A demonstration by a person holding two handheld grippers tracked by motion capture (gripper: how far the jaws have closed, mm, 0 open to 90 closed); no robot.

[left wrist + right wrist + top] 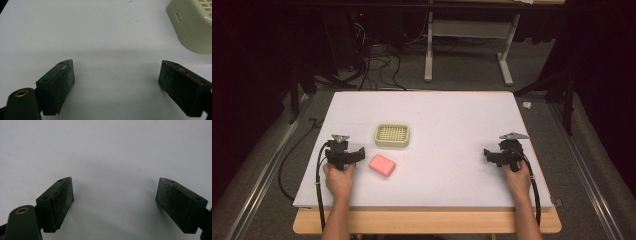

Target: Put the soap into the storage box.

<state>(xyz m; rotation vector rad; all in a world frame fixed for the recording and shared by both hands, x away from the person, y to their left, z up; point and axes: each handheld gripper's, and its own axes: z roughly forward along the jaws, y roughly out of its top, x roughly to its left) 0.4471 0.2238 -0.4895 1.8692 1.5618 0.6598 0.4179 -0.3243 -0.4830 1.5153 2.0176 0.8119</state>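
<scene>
1. High view: a pink soap (382,165) lies just right of the left gripper (345,154); a cream dish (392,135) sits behind it. The right gripper (502,154) is well apart.
2. Left gripper view: jaws wide apart, holding nothing; the dish (193,23) is cut off at the edge.
3. Right gripper view: jaws wide apart over the bare white table (107,150).

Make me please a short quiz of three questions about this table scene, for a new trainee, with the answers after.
1. True or false: the pink block lies inside the cream slotted tray.
2. Which gripper is nearer to the pink block? A) left gripper B) right gripper
3. Fill in: in both gripper views the jaws stand ____ with nothing between them.

Key
1. False: the block lies on the white tabletop, beside the tray and nearer the person.
2. A: it lies just to the right of the left gripper.
3. Open: bare tabletop shows between the pads of each.
</scene>
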